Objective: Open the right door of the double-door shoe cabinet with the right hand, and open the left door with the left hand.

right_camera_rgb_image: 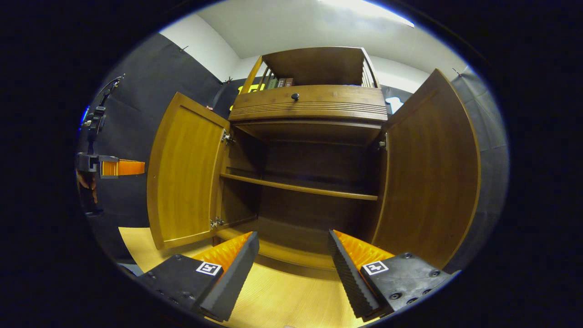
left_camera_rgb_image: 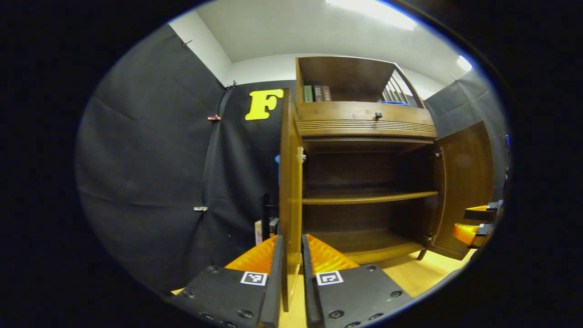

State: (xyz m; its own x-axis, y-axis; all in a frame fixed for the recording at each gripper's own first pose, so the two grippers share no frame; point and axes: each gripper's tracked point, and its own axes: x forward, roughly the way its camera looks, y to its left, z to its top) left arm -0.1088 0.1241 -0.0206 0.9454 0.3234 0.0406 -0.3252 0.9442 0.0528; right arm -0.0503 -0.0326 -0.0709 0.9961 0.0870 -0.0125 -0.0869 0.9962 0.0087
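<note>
Grasping the open left door [left_camera_rgb_image: 289,191], left claw [left_camera_rgb_image: 291,273]; right claw [right_camera_rgb_image: 291,269] released.

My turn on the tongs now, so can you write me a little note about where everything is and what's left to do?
Left tongs: closed on the free edge of the left door, which is swung wide open.
Right tongs: open, holding nothing, facing the cabinet's bare shelf. The right door stands wide open beside them.
Done: both doors are open.
Left: probably just let go of the left door and pull both tongs back.
</note>
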